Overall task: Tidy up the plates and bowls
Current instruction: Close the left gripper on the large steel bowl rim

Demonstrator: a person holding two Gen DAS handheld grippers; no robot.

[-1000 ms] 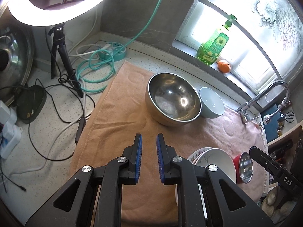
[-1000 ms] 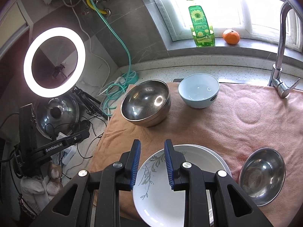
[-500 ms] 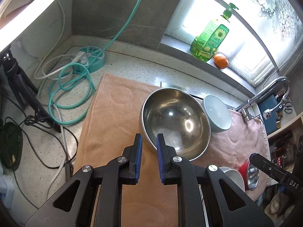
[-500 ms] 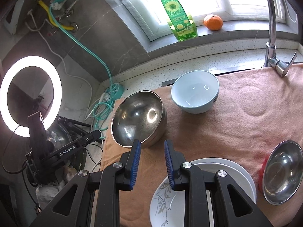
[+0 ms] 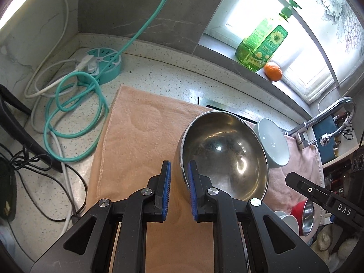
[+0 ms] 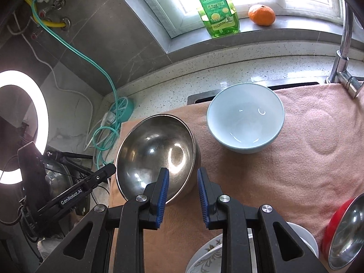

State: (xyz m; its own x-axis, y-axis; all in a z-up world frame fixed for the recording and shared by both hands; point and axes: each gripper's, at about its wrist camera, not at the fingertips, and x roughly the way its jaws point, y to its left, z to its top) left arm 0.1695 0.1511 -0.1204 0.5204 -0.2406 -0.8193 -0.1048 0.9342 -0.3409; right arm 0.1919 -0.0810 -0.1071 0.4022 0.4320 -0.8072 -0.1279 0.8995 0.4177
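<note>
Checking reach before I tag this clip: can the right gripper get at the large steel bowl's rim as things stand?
Probably yes. The right gripper hangs just over the near rim of the large steel bowl, jaws slightly apart with nothing held, and nothing stands between them.

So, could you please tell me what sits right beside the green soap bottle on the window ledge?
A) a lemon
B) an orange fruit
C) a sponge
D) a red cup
B: an orange fruit rests on the ledge just next to the green soap bottle, and the left wrist view shows the same pair.
</note>
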